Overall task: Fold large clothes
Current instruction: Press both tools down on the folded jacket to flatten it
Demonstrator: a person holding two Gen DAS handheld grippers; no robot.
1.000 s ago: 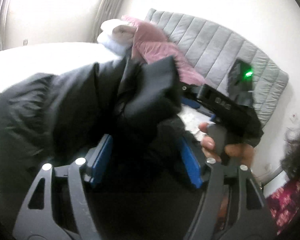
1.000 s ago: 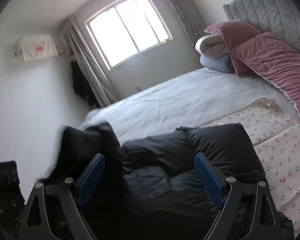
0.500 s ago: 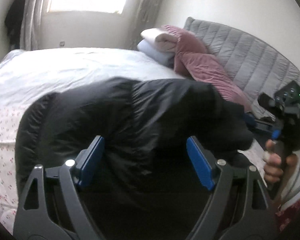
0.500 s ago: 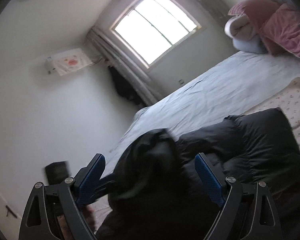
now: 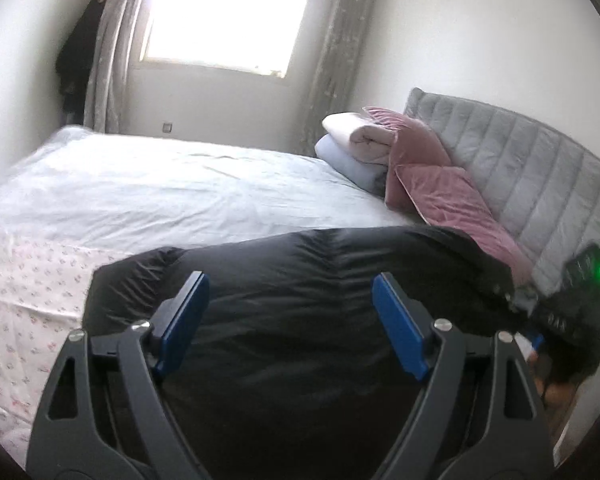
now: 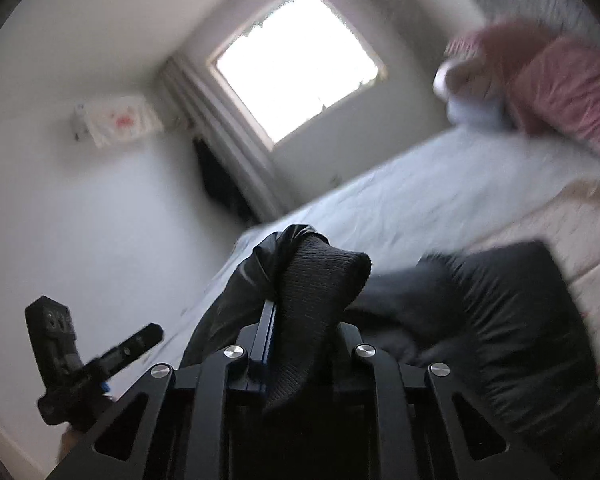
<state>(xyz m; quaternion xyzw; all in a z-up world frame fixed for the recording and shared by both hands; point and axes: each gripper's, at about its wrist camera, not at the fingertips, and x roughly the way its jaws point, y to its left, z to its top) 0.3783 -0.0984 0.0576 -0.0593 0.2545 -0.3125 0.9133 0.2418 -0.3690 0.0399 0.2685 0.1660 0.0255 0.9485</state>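
1. The puffy black quilted jacket [image 5: 320,320] lies across the near edge of the bed, partly on the pale floral sheet [image 5: 28,300], with the plain white bedsheet [image 5: 160,192] spread beyond it; it looks laid out flat so it can be folded in on itself

2. The right gripper [image 6: 300,328] is closing its tongs on the black ribbed knit cuff [image 6: 324,276] of a sleeve, the blue pads already pressed against the fabric; I judge the cuff gives a firm handle for carrying the sleeve across the body

3. The left gripper [image 5: 288,312] hovers over the jacket's body with its tongs wide apart, gripping nothing; it seems ready to pin or catch another part

4. The shell is slick and faintly shiny, stitched into soft padded channels, while the cuff is matte and stretchy

5. By the grey channelled headboard [image 5: 520,168] sit dusky pink velvet pillows [image 5: 440,176] and folded pale blankets [image 5: 356,140], well clear of the work
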